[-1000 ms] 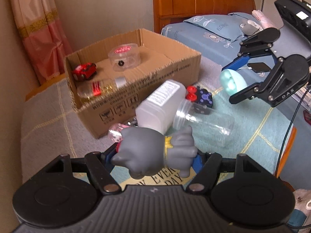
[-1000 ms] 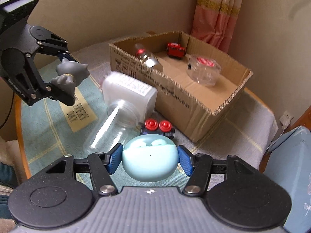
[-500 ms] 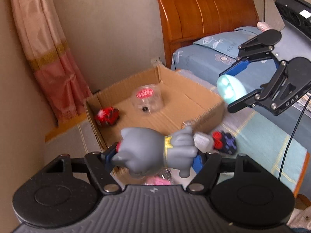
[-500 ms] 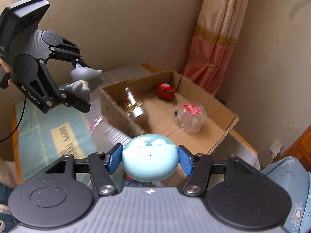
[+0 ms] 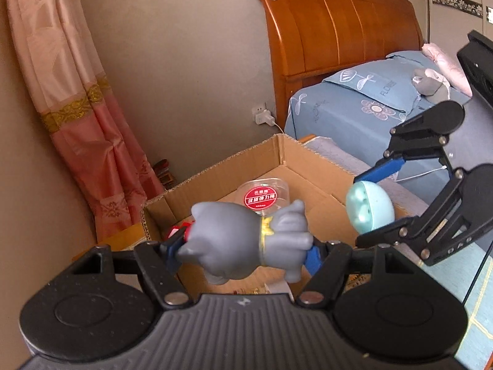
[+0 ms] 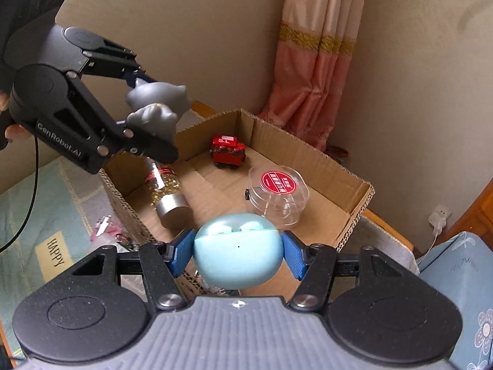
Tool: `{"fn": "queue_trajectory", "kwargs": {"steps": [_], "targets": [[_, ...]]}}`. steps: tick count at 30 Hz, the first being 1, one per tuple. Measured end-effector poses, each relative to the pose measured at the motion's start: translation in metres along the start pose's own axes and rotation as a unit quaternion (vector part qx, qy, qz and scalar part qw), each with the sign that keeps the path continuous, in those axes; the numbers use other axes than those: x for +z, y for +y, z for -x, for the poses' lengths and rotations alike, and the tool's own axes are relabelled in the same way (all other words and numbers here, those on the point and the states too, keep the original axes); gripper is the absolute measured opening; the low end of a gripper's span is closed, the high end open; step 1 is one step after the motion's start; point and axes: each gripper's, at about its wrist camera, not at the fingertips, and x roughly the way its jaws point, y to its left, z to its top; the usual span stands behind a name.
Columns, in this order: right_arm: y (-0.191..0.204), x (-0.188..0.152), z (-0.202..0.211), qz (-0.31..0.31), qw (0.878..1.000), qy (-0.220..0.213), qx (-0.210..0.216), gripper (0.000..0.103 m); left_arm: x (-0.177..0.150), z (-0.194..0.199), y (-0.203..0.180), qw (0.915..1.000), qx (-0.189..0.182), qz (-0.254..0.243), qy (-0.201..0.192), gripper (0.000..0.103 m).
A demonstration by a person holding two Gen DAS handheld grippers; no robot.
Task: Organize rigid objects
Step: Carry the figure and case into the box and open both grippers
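My left gripper (image 5: 243, 251) is shut on a grey cat figurine (image 5: 246, 240) and holds it above the near left corner of the open cardboard box (image 5: 311, 182); the figurine also shows in the right wrist view (image 6: 157, 111). My right gripper (image 6: 237, 254) is shut on a light blue earbud case (image 6: 237, 256) above the box's near edge (image 6: 354, 215); the case also shows in the left wrist view (image 5: 369, 211). Inside the box lie a red toy car (image 6: 228, 151), a clear round container with a red label (image 6: 277, 194) and a small bottle with a silver cap (image 6: 166, 191).
The box sits on a table with a teal and grey cloth (image 6: 52, 212). A pink wrapper (image 6: 107, 231) lies beside the box. A bed with blue bedding (image 5: 363, 108) and a wooden headboard (image 5: 332, 30) stands behind. A pink curtain (image 6: 311, 61) hangs in the corner.
Both grippers have risen and moved over the box with their objects still held. The table items that lay in front of the box have dropped out of view.
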Motion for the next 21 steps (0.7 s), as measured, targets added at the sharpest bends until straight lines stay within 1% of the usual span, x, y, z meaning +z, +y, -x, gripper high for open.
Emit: {"fn": "queue_trajectory", "kwargs": {"steps": [6,8,10,12,14,16,21], "targets": [[-0.007,-0.004,-0.017,-0.015,1.0,0.022,-0.015,0.067,0.003,-0.014,0.003,0.9999,0.001,0.005,0.012,0.072],[-0.007,-0.006,-0.015,-0.018,0.999,0.017,-0.02,0.075,0.004,-0.018,0.004,0.9999,0.002,0.005,0.015,0.072],[-0.005,-0.007,-0.009,-0.019,0.999,0.011,-0.025,0.093,0.005,-0.021,0.005,0.9998,0.003,0.006,0.019,0.072],[-0.002,-0.009,-0.003,-0.02,0.999,0.003,-0.031,0.1,0.006,-0.024,0.007,0.9997,0.004,0.008,0.022,0.072],[-0.001,-0.01,0.003,-0.032,0.999,-0.003,-0.036,0.1,0.006,-0.027,0.008,0.9996,0.005,0.011,0.026,0.072],[-0.001,-0.011,0.011,-0.053,0.998,-0.008,-0.037,0.103,0.006,-0.031,0.009,0.9994,0.008,0.014,0.03,0.072],[0.006,-0.016,0.029,-0.08,0.996,-0.021,-0.042,0.103,0.006,-0.039,0.014,0.9987,0.016,0.028,0.039,0.074]]}}
